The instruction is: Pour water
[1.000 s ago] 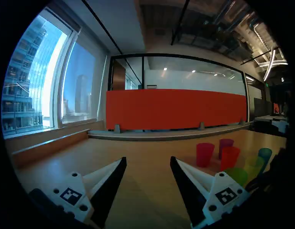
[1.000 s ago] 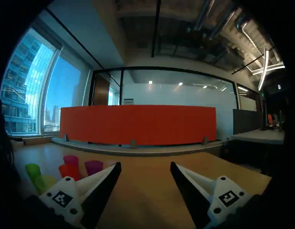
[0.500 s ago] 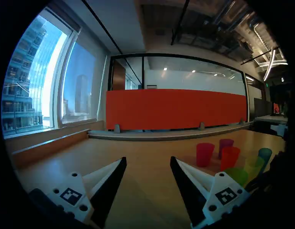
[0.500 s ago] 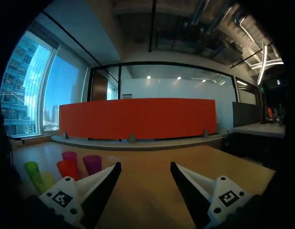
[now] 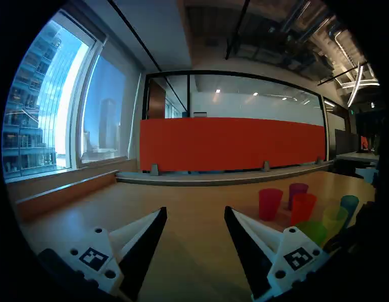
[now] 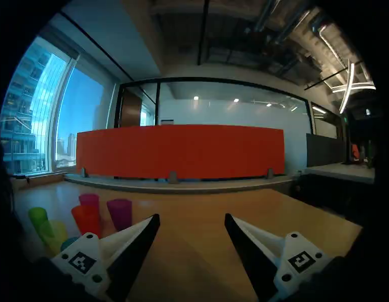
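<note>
Cups (image 5: 302, 206) stand clustered on the table (image 5: 144, 201), at four o'clock from the left gripper (image 5: 194, 210) and eight o'clock from the right gripper (image 6: 191, 217); both grippers' fingers are spread, empty.

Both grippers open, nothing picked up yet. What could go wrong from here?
1. The orange cup stands close among the red cup, purple cup and green cup; open jaws of the left gripper closing on one could tip a neighbour.
2. In the right gripper view the cups sit low at the left, partly behind the right gripper, so a sideways reach may clip them.
3. I cannot tell which cup holds water; a wrong pick may pour nothing.
</note>
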